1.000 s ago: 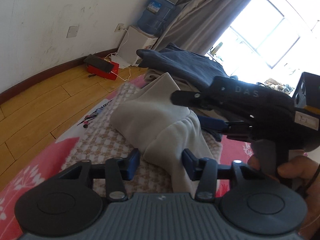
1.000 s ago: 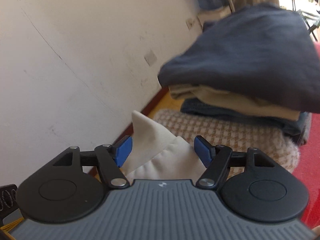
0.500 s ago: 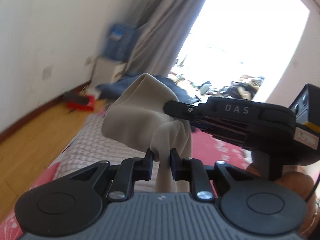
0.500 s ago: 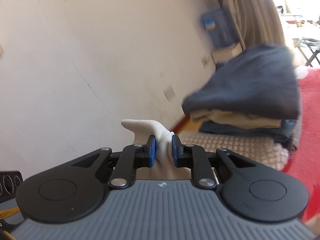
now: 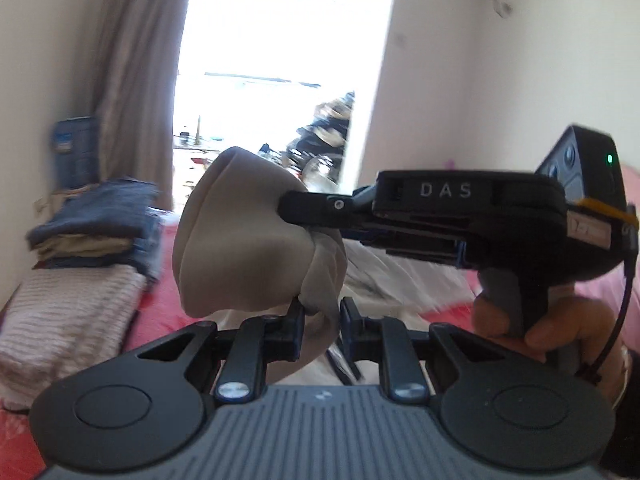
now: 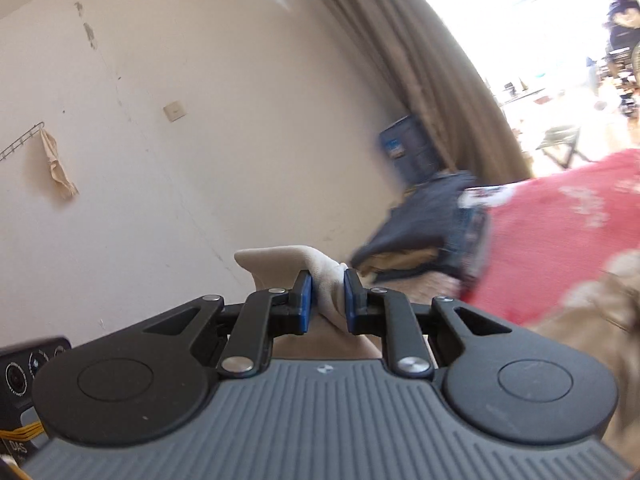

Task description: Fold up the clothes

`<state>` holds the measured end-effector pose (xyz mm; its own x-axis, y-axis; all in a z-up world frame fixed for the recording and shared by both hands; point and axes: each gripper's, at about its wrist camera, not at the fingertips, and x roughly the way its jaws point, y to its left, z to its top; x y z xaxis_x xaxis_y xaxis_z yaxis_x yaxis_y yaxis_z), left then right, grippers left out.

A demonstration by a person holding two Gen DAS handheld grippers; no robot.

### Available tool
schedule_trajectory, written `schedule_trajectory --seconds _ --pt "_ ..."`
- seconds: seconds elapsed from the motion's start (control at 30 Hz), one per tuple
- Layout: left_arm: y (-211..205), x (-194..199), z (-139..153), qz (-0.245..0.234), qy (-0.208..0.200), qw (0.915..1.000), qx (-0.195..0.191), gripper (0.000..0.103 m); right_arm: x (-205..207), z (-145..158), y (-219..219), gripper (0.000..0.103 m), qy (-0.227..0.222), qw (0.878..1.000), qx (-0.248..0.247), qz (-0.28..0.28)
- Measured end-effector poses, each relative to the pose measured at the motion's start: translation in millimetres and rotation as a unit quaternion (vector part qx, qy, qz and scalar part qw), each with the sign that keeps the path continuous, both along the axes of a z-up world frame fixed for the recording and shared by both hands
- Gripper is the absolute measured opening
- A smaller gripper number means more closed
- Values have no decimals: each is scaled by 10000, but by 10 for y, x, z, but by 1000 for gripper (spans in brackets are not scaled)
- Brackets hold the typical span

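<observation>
Both jaw pairs closed since earlier: left hand-held gripper (image 5: 320, 322), right hand-held gripper (image 6: 327, 300) pinch one beige garment (image 5: 240, 248); one folded stack (image 5: 92, 232).

The letters "DAS" stand in pale capitals on the side of the right gripper (image 5: 280, 208), as the left wrist view shows it. The same letters, turned sideways, appear on a dark device (image 6: 24, 400) at the lower left edge of the right wrist view. A pale label (image 5: 590, 230) at that gripper's rear carries marks too blurred to read, perhaps digits.
</observation>
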<state>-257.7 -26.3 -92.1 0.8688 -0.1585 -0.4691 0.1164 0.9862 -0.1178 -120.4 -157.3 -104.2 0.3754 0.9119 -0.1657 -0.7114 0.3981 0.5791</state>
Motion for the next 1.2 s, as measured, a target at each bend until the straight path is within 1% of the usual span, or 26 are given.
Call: schedule_trajectory --seconds 0.07,0.1,0.13,0.17,0.2,0.23,0.3,0.33,0.4,0.43,0.47,0.53,0.6,0.63,0.67,0.73,0.83,0.87,0.9,0.97,1.0,1.03,1.1,1.13,1.17,1.2 --pt "-371 -37 -203 -320 244 9991 133 22 -122 -160 -442 15 198 9996 71 -166" --pt "-536 -43 -344 -463 378 9980 209 27 -158 -278 -646 15 346 9990 75 -254" --pt "-680 -53 -498 -529 504 9968 310 28 -193 -396 -850 15 494 9982 77 -343" --pt "-809 -59 -670 -561 683 9951 440 32 -229 -530 -1028 17 601 9971 10 -475" --pt "-934 -46 -840 -591 916 9924 567 42 -265 -665 -1205 18 705 9956 -59 -608" --pt "-1011 -43 -1029 -580 1145 9898 625 44 -265 -853 -1333 20 930 9924 -250 -768" --pt "-1114 -37 -1363 -623 1565 9831 711 43 -262 -1232 -1587 21 1382 9824 -637 -1087" --pt "-1119 -57 -1462 -610 1740 9803 708 43 -246 -1421 -1698 21 1635 9760 -841 -1164" --pt "-1108 -99 -1645 -585 2063 9743 684 43 -266 -1765 -1915 21 2192 9579 -1186 -1425" --pt "-1021 -139 -1665 -583 2108 9739 605 43 -309 -1884 -2032 21 2402 9507 -1193 -1558" --pt "-996 -193 -1654 -575 2129 9738 547 44 -351 -1959 -2162 21 2575 9452 -1064 -1699" --pt "-971 -298 -1559 -584 2070 9754 488 46 -476 -2044 -2449 21 2907 9351 -614 -1930" --pt "-965 -338 -1468 -617 1924 9780 512 52 -543 -2073 -2588 22 3145 9257 -287 -2084" --pt "-978 -336 -1425 -642 1846 9792 545 53 -582 -2068 -2632 23 3239 9218 -171 -2123" --pt "-1006 -273 -1415 -682 1796 9797 573 53 -611 -2059 -2671 27 3306 9186 -64 -2163" --pt "-1060 -150 -1398 -765 1689 9807 624 53 -669 -2041 -2748 30 3435 9119 150 -2242" --pt "-1134 -10 -1438 -1021 1491 9817 608 54 -687 -1980 -2795 34 3457 9056 146 -2453" --pt "-1176 41 -1496 -1153 1571 9793 554 57 -696 -1937 -2794 34 3376 9080 150 -2476" --pt "-1221 88 -1566 -1283 1677 9761 515 58 -681 -1923 -2798 35 3374 9078 15 -2491" --pt "-1347 147 -1798 -1540 2092 9640 560 58 -654 -1904 -2791 40 3356 9076 -352 -2499" --pt "-1409 168 -1913 -1654 2284 9575 601 57 -645 -1909 -2770 41 3329 9082 -567 -2471" --pt "-1464 145 -2005 -1703 2365 9539 719 57 -634 -1930 -2743 41 3336 9070 -789 -2448" --pt "-1523 27 -2044 -1716 2109 9573 980 58 -618 -1998 -2701 43 3451 8990 -1203 -2412" --pt "-1515 -4 -2011 -1707 2091 9578 982 58 -628 -2026 -2696 45 3527 8955 -1289 -2386" --pt "-1467 -36 -1960 -1646 2094 9601 857 58 -637 -2054 -2692 48 3604 8920 -1371 -2360" --pt "-1414 -69 -1908 -1582 2090 9623 722 58 -663 -2073 -2702 50 3689 8897 -1331 -2339"
